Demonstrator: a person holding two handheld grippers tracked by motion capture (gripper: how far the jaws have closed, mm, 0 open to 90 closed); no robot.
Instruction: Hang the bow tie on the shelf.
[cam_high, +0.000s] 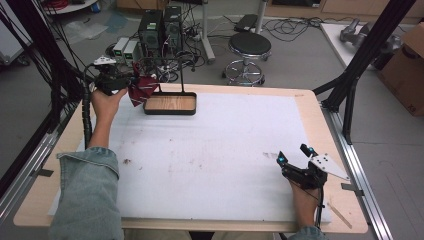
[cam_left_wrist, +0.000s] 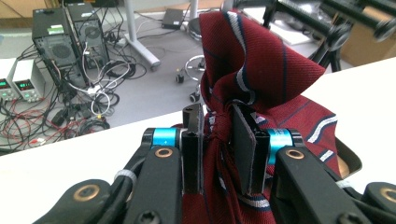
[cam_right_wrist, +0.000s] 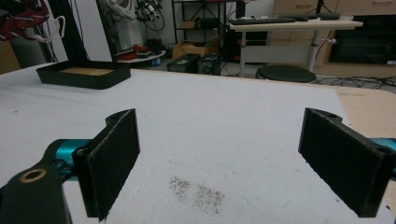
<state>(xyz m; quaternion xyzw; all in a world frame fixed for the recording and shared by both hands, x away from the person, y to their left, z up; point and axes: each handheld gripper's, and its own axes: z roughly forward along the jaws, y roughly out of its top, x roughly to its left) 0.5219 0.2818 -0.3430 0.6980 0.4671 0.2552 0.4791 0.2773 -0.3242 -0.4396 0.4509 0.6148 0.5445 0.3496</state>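
At the far left corner of the table (cam_high: 300, 107), the left gripper (cam_high: 131, 81) is clamped on a dark red striped tie (cam_high: 142, 89). In the left gripper view the two black jaws pinch a bunched, gathered part of the tie (cam_left_wrist: 261, 70) between them, with cloth rising above the grip in a loose fold and more of it hanging down below. White and dark blue stripes run across the cloth. The person's left hand (cam_high: 105, 102) holds this tool from behind, and a denim sleeve (cam_high: 87, 195) covers the forearm nearer the table's front edge.

Just to the right of the tie stands a low black tray (cam_high: 170, 110) with a wooden floor; thin black rods rise from its back edge. The tie hangs at the tray's left end, over its rim as far as the high view shows; whether the cloth touches the tray cannot be told. A white mat (cam_high: 215, 150) covers most of the tabletop, with a few small dark specks on it.

At the near right corner, well apart from the tie, the right gripper (cam_high: 295, 154) rests low over the mat in the person's right hand (cam_high: 302, 197). Its jaws stand wide apart with nothing between them, and the right gripper view shows only bare mat (cam_right_wrist: 224, 140) and a patch of specks in the gap.
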